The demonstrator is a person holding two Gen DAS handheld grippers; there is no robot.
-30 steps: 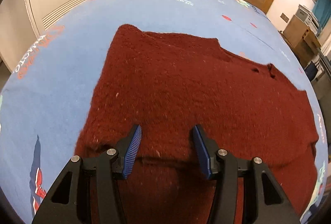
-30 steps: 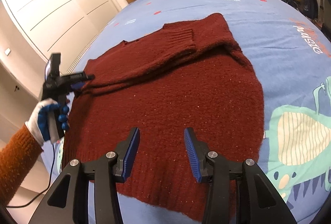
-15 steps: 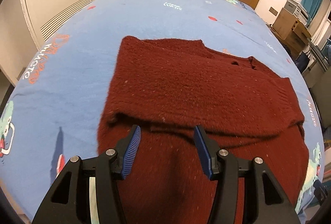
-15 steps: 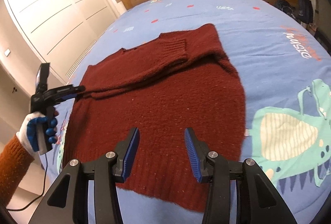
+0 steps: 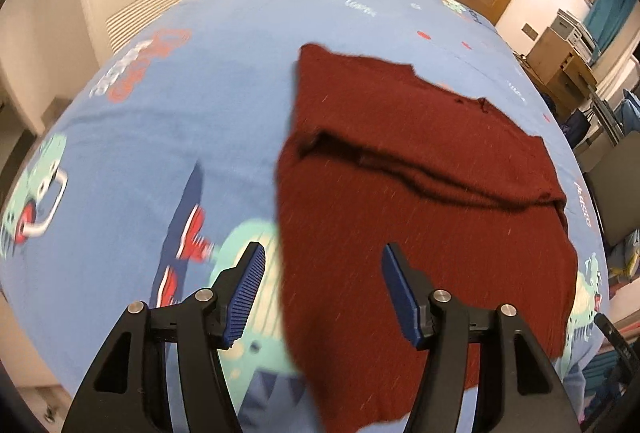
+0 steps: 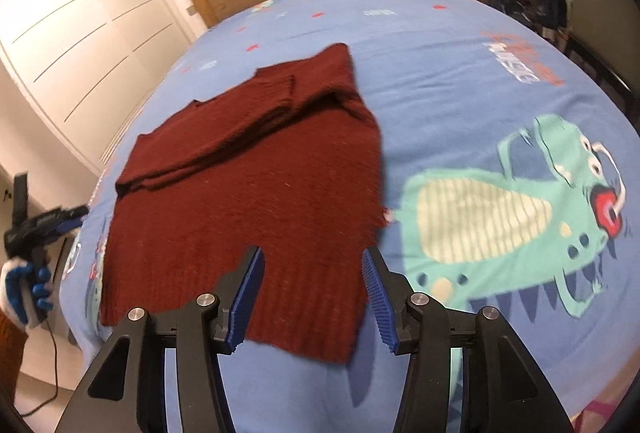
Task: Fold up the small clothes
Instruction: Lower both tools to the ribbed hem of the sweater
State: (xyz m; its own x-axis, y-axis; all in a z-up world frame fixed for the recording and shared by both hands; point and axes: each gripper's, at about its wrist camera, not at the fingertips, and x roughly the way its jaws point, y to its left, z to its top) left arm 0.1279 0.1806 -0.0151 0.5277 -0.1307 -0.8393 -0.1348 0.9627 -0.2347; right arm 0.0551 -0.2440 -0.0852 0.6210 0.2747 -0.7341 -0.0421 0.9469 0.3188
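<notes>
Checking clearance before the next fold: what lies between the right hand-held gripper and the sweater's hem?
Nothing: in the right wrist view the open right hand-held gripper hangs directly over the red sweater hem, with only blue bedsheet around.

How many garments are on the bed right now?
1. A single dark red sweater lies flat on the blue dinosaur bedspread, sleeves folded across its upper part, ahead of both open grippers. Anything beneath it or beyond the frame edges would be hidden.

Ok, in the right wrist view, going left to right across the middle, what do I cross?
Gloved left hand holding the left gripper off the bed's edge → red sweater lying on the blue bedsheet → green dinosaur print.
</notes>
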